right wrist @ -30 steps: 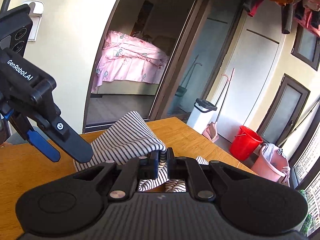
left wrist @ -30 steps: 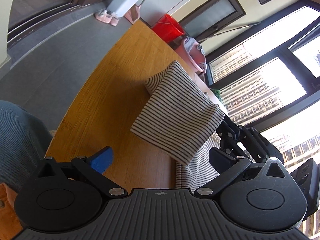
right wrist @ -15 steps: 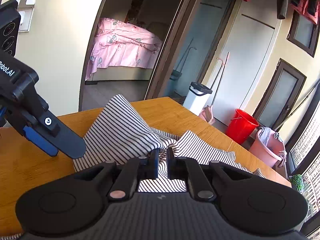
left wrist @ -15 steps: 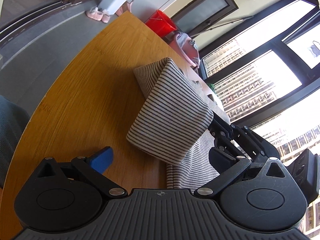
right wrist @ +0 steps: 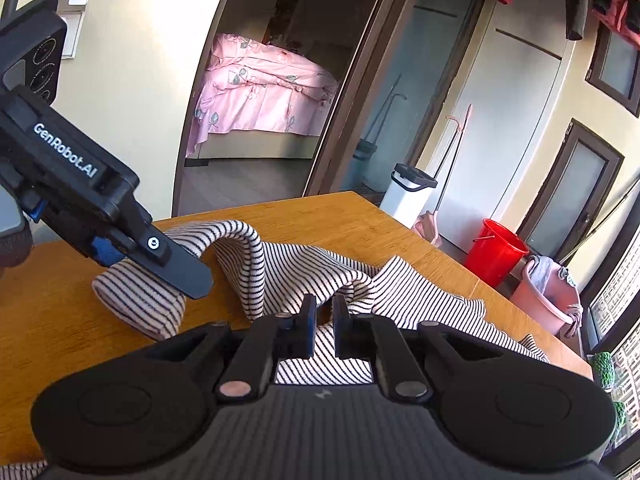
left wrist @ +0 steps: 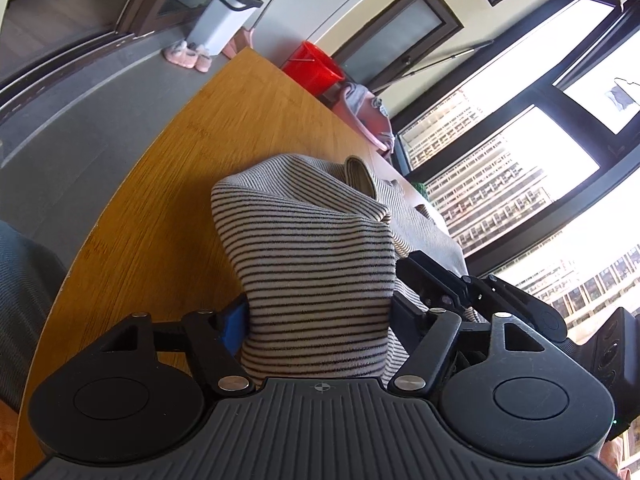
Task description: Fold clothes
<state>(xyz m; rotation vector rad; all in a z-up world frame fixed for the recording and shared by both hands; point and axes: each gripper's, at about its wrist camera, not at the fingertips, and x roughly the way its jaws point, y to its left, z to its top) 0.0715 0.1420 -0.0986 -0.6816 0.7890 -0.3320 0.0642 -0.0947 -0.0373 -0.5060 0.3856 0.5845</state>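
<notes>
Both claws were clamped on the shirt (left wrist: 316,264). Seen from its own camera, the left claw (left wrist: 320,320) had its jaws spread around a thick striped fold that filled the gap between them; from the right wrist view the same left claw (right wrist: 160,268) gripped a bundled end of the shirt (right wrist: 320,276) held just above the table (right wrist: 360,216). Right claw (right wrist: 322,316) had its jaws nearly together, pinching a thin ridge of the cloth, and the right claw (left wrist: 432,280) showed beside the fold in the left wrist view too.

Taking things by size: the table (left wrist: 208,152), wooden, carried the shirt, which was spread across its middle and toward its window side, with one part arched up between the two grips. Beyond the table's far corner stood a white bin (right wrist: 412,196). Just past the table's far edge, a red bucket (right wrist: 496,252) sat on the floor, with a pink basin (right wrist: 548,296) next to it. Pink slippers (left wrist: 188,56) lay on the floor beside the bin (left wrist: 224,20), off the table's far end.
</notes>
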